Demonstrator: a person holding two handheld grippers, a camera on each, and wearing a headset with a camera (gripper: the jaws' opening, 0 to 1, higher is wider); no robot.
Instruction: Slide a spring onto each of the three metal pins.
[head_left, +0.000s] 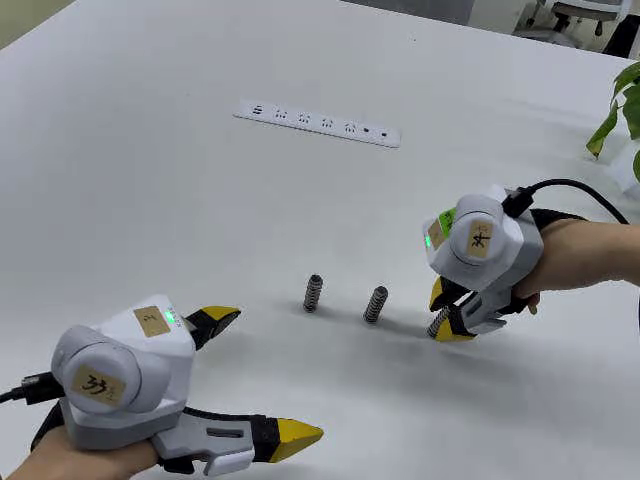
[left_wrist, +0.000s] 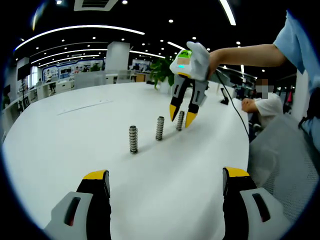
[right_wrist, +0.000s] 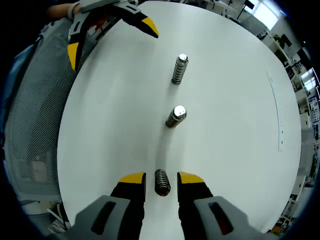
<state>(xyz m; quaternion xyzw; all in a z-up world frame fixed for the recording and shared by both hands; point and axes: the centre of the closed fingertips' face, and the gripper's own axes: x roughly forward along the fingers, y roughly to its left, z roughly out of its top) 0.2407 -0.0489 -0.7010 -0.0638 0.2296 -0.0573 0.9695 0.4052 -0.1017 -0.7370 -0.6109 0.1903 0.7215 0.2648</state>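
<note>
Three coil springs stand upright in a row on the white table (head_left: 200, 200). The left spring (head_left: 313, 292) and the middle spring (head_left: 376, 304) each sit on a metal pin, and the pin heads show above the middle spring (right_wrist: 175, 116) and the far spring (right_wrist: 179, 69). The third spring (head_left: 437, 322) stands between the jaws of my right gripper (head_left: 447, 315). In the right gripper view that spring (right_wrist: 161, 182) has a thin gap to each jaw of the right gripper (right_wrist: 161, 179), which is narrowly open. My left gripper (head_left: 260, 375) rests wide open and empty at the near left.
A white power strip (head_left: 318, 122) lies across the far middle of the table. Green plant leaves (head_left: 622, 110) hang over the far right edge. A cable (head_left: 575, 190) trails from the right gripper. A seated person (left_wrist: 265, 107) is beyond the table.
</note>
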